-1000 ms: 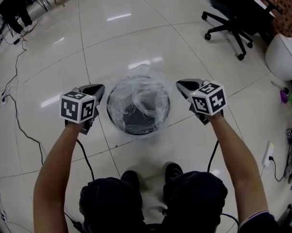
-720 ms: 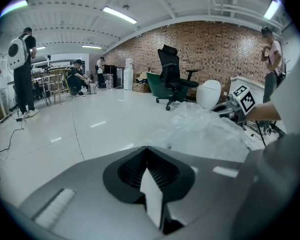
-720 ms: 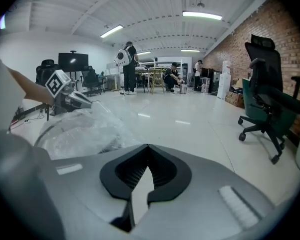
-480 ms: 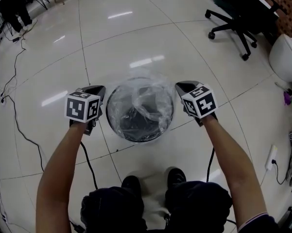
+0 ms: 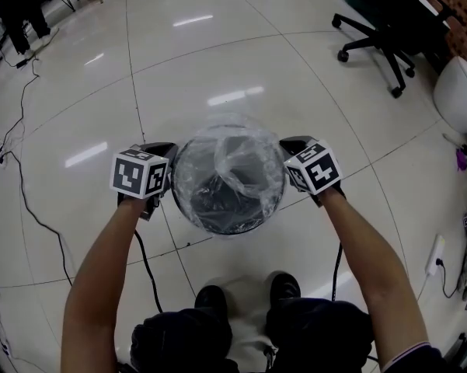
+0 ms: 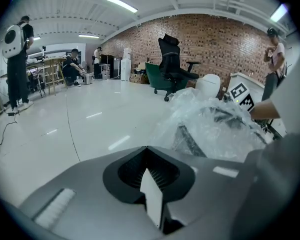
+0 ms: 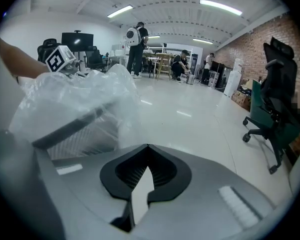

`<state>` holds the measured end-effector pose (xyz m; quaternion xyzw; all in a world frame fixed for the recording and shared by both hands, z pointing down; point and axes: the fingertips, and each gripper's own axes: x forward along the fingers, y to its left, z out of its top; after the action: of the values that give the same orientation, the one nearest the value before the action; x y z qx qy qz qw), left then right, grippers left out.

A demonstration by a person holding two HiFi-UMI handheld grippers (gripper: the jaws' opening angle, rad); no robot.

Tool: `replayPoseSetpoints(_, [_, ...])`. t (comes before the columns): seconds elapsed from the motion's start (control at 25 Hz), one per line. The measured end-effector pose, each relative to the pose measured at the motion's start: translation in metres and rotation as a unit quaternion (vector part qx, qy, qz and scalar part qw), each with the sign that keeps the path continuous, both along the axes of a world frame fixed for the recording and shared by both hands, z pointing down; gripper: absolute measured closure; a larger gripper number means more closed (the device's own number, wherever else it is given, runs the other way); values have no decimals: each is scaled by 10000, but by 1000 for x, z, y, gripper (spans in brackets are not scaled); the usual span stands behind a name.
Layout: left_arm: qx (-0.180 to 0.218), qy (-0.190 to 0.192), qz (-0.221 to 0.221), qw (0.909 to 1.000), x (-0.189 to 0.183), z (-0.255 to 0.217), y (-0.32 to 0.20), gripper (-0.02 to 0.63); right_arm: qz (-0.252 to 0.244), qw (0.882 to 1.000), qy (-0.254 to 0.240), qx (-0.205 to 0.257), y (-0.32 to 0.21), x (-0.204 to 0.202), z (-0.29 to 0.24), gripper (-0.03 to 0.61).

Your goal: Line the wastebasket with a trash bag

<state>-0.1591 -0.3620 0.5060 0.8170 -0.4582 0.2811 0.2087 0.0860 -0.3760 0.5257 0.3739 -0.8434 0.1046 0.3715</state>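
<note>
While both grippers flank the rim, read L to R. Left gripper (image 6: 147,147): 2 fingers pressed together, no film seen betw. them; trash bag (image 6: 214,129) bulges just right of the tips. Wastebasket (image 5: 217,225) stands betw. the 2 sets of fingers, bag inside it w/ its mouth puffed above the rim. Right gripper (image 7: 148,145): fingers also closed tight, bag just left of its tips. Step in hand looks like seating the mouth over the rim. Best to push both sides down evenly, keep film outside the rim, and go slow so the thin plastic doesn't tear.
</note>
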Motion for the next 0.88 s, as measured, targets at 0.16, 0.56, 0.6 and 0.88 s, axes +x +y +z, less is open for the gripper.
replayPoseSetpoints(0.16, [237,111,-157,9995,-6,-11,-8,601,242,9989,-315,236,-9,4,-16,578])
replayPoseSetpoints(0.56, [364,-160,99,9992,2,-20,-19,601,314,9966,-526,557,-22,0,-39,578])
replayPoseSetpoints(0.6, [364,-193,114,9991,2,-20,-20,601,320,9965,-524,559,-23,0,-40,578])
replayPoseSetpoints(0.88, [163,-296,75,9994,-2,-8,-25,601,404,9976,-466,326,-30,3,-25,578])
